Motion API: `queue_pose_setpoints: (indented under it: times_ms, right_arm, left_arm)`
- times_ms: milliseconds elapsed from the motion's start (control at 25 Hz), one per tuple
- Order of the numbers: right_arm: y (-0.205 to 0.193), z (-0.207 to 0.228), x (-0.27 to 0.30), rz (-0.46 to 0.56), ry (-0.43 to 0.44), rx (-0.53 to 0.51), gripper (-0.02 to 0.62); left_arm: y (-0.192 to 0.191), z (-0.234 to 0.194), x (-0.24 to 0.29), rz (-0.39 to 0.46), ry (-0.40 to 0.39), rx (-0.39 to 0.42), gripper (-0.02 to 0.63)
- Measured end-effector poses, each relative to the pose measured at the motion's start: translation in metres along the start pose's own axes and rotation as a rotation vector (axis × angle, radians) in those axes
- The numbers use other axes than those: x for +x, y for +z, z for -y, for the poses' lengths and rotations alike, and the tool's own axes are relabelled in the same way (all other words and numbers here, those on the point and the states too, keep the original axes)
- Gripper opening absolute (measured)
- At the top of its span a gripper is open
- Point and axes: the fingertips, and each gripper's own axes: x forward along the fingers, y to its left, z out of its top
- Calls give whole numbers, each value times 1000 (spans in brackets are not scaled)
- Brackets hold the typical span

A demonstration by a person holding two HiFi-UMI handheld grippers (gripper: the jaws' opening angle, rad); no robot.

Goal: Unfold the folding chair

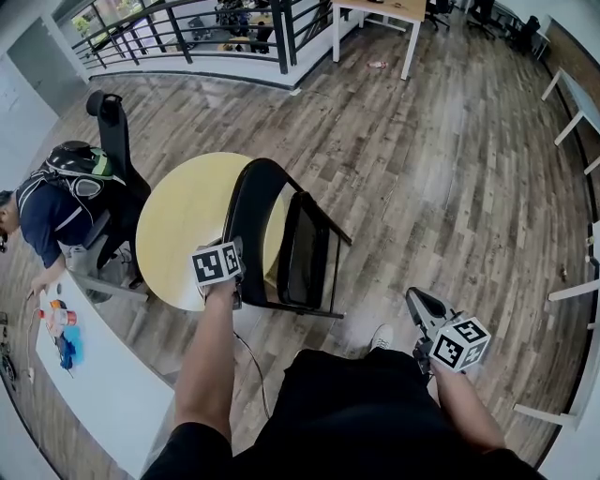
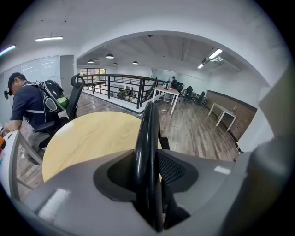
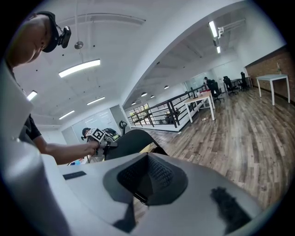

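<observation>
The black folding chair (image 1: 246, 211) stands beside the round yellow table (image 1: 183, 220), its seat (image 1: 305, 255) tilted steeply up, close to the backrest. My left gripper (image 1: 235, 249) is shut on the top rim of the backrest; in the left gripper view that rim (image 2: 147, 129) runs upright between the jaws, with both pads against it. My right gripper (image 1: 415, 298) hangs to the right of the chair, apart from it and shut with nothing in it. From the right gripper view I see the backrest (image 3: 131, 139) and the left gripper (image 3: 105, 144) on it.
A person with a backpack (image 1: 58, 199) bends over a white desk (image 1: 108, 380) at the left, next to a black office chair (image 1: 112, 127). A black railing (image 1: 187, 26) runs along the far side. White tables (image 1: 577, 103) line the right. A thin cable (image 1: 251, 366) lies on the wooden floor.
</observation>
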Motion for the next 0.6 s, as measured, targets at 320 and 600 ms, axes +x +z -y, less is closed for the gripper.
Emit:
queue_pose_setpoints:
  times_ms: [320, 600]
  right_arm:
    - [2, 19, -3, -7, 47, 7, -5]
    - [-19, 14, -3, -64, 115, 13, -5]
  left_arm:
    - [6, 56, -12, 44, -38, -26, 150]
    - [4, 90, -23, 39, -62, -56, 144]
